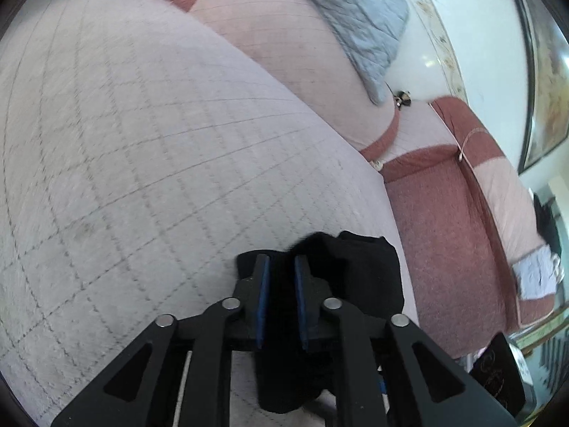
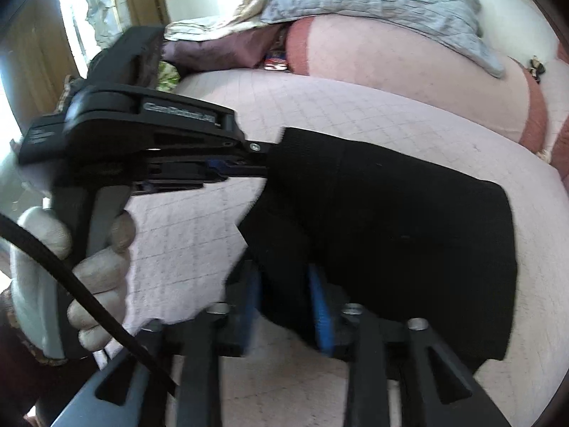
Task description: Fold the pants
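Note:
The black pants (image 2: 409, 227) lie partly folded on a pale quilted sofa cushion (image 2: 220, 235). My right gripper (image 2: 284, 302) is shut on the near edge of the pants, with black cloth between its blue pads. My left gripper (image 1: 282, 267) is shut on another edge of the pants (image 1: 355, 267). In the right wrist view it (image 2: 263, 163) comes in from the left, held by a white-gloved hand (image 2: 46, 256), and grips the pants' far left corner.
A grey quilted blanket (image 2: 373, 0) lies over the sofa back. Red-brown sofa upholstery (image 1: 444, 231) runs to the right of the cushion. Folded fabrics and small items (image 2: 213, 46) are piled at the back left. A cable (image 2: 89, 299) hangs from the left gripper.

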